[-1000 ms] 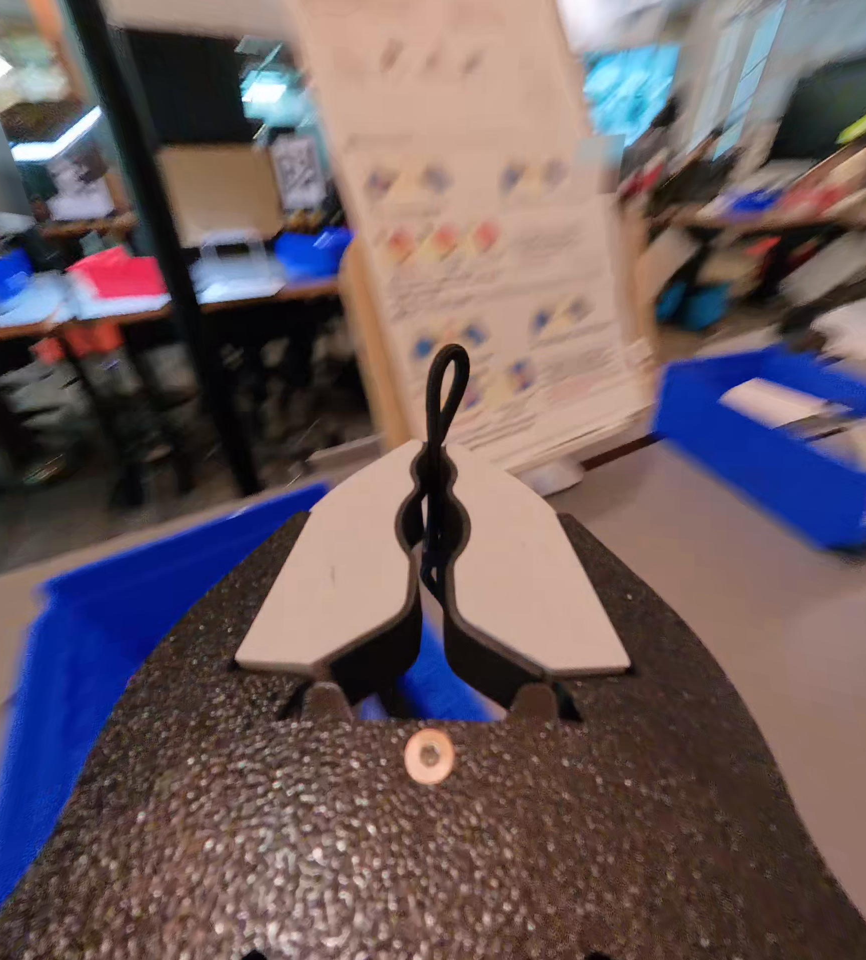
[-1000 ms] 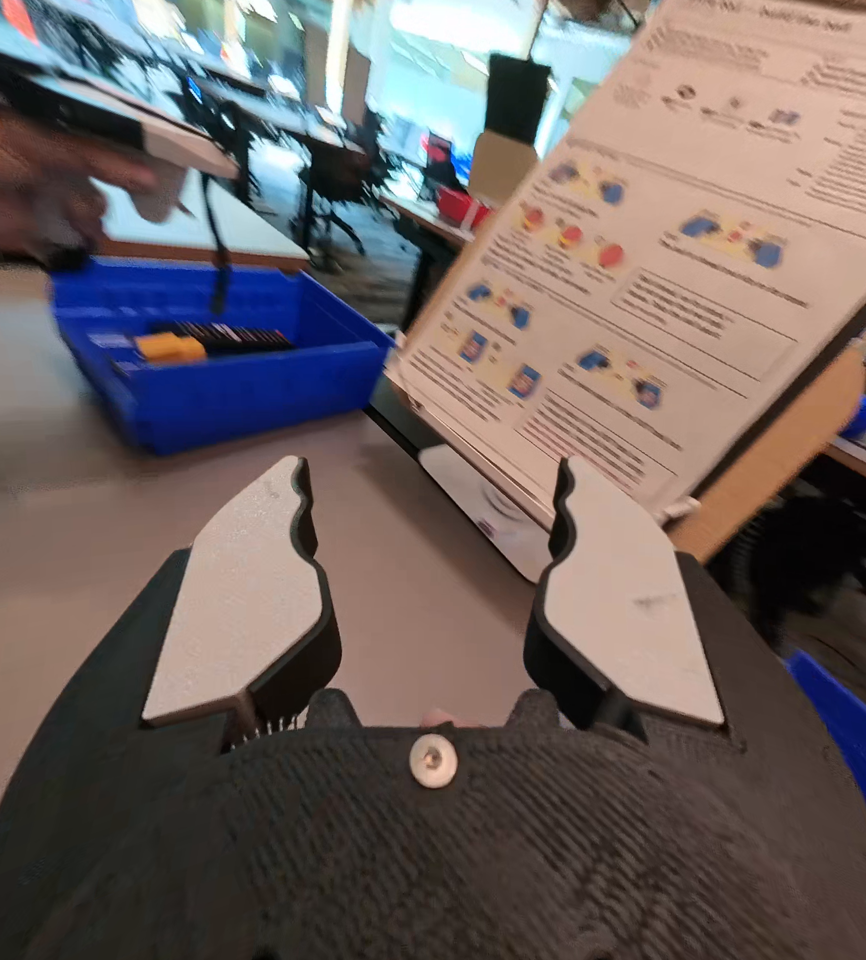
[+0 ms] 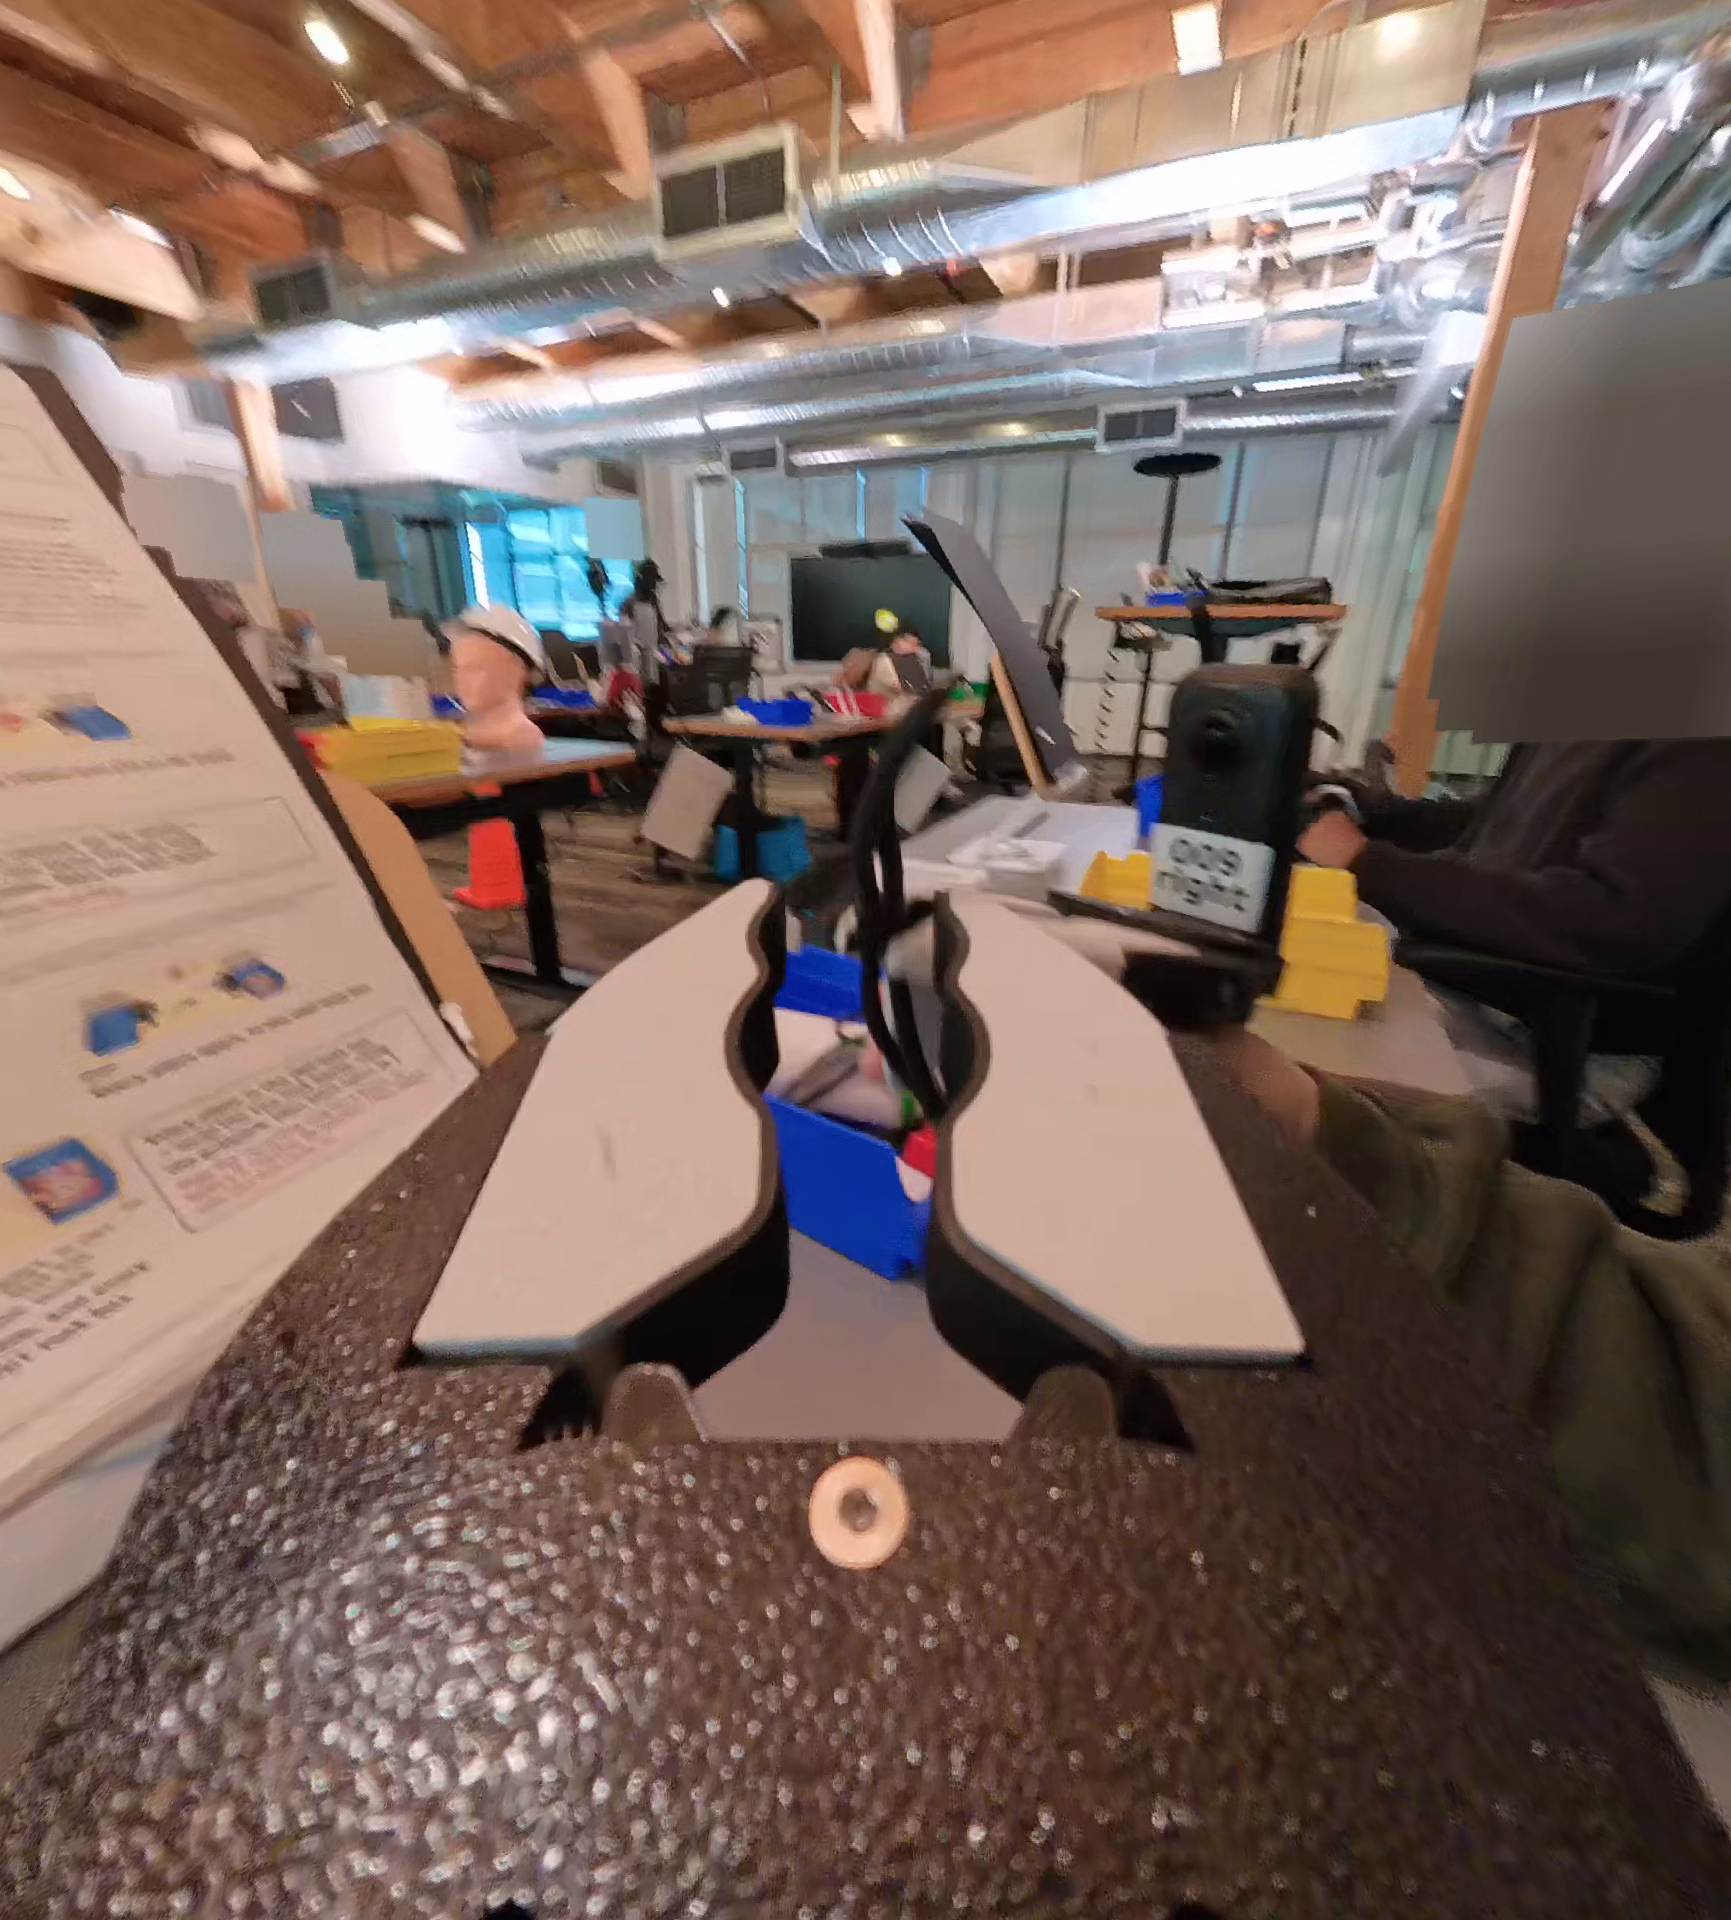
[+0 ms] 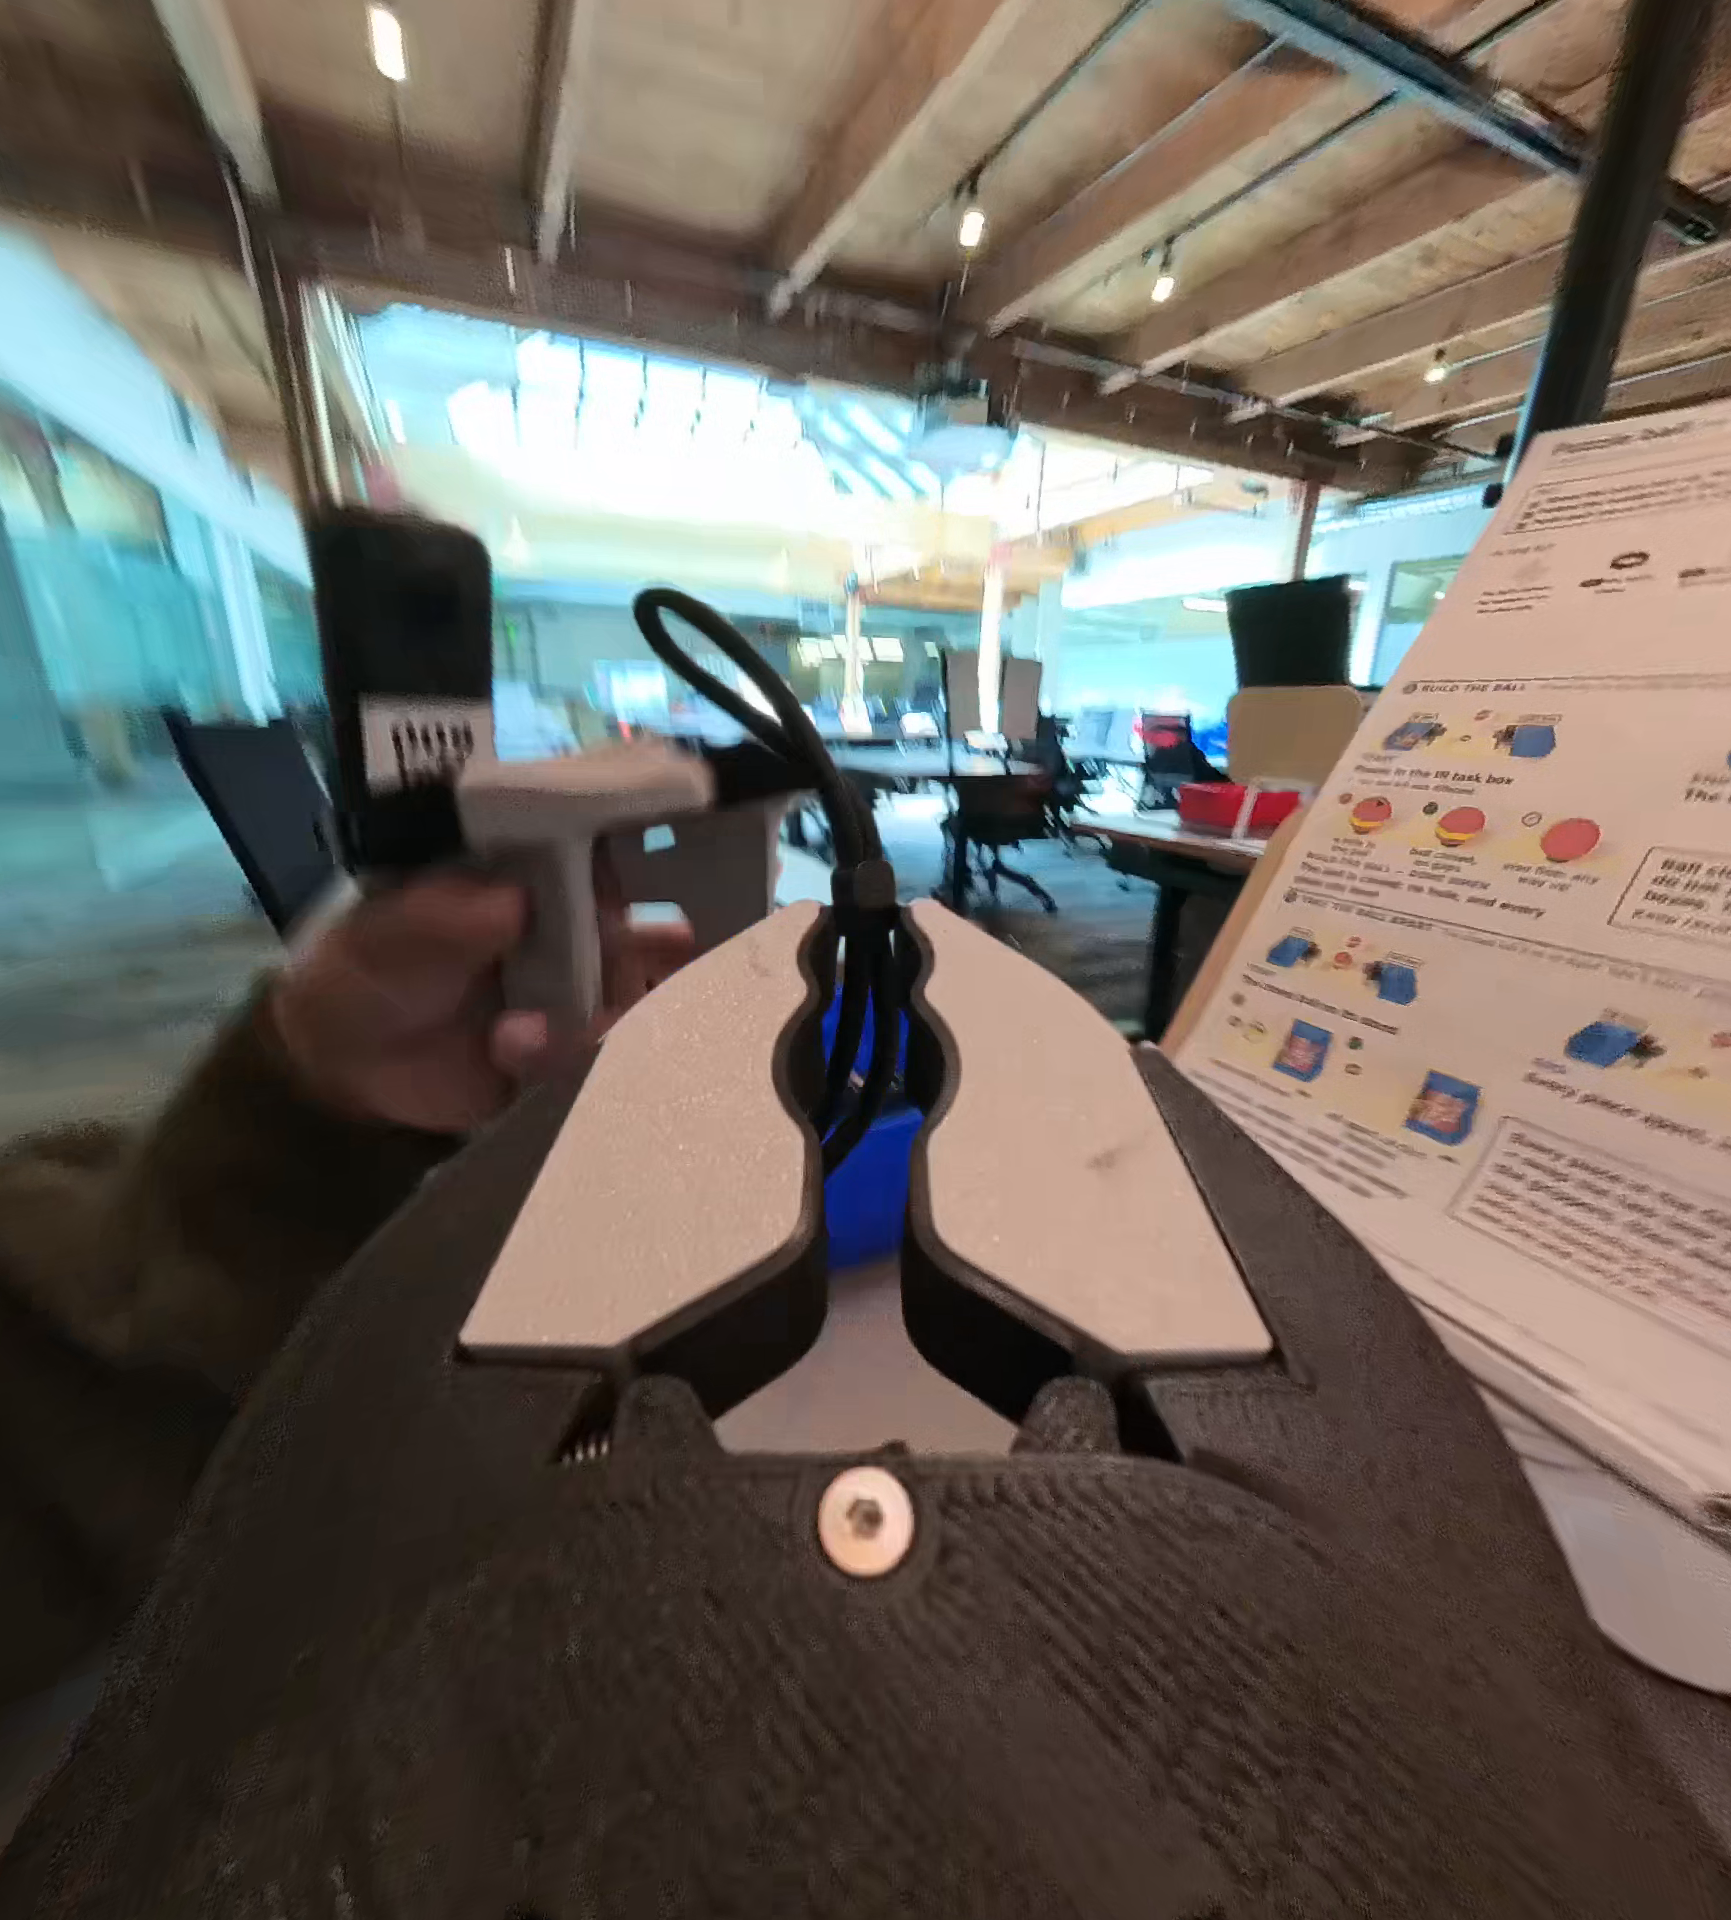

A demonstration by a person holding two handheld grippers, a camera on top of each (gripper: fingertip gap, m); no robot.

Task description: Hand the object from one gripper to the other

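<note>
Gripping the black cord (image 4: 856, 997) at twelve o'clock, your right gripper (image 4: 866, 920) pinches it tight to take it over; your left gripper (image 3: 853, 914) stands narrowly parted, letting go

Sheet (image 3: 113, 935) on the slanted board carries printed headings, boxed paragraphs & small colour pics, sharper in the right wrist view (image 4: 1567, 935), where a row of small logos sits near its top; much of the small print is too blurred to read. White label (image 3: 1212, 883) w/ dark digits and a word sits at the foot of the black cam (image 3: 1240, 748) on the right gripper (image 4: 866, 914). Similar white label (image 4: 421, 743) on the cam (image 4: 404, 623) of the left gripper (image 3: 850, 904) is motion-blurred, illegible.
</note>
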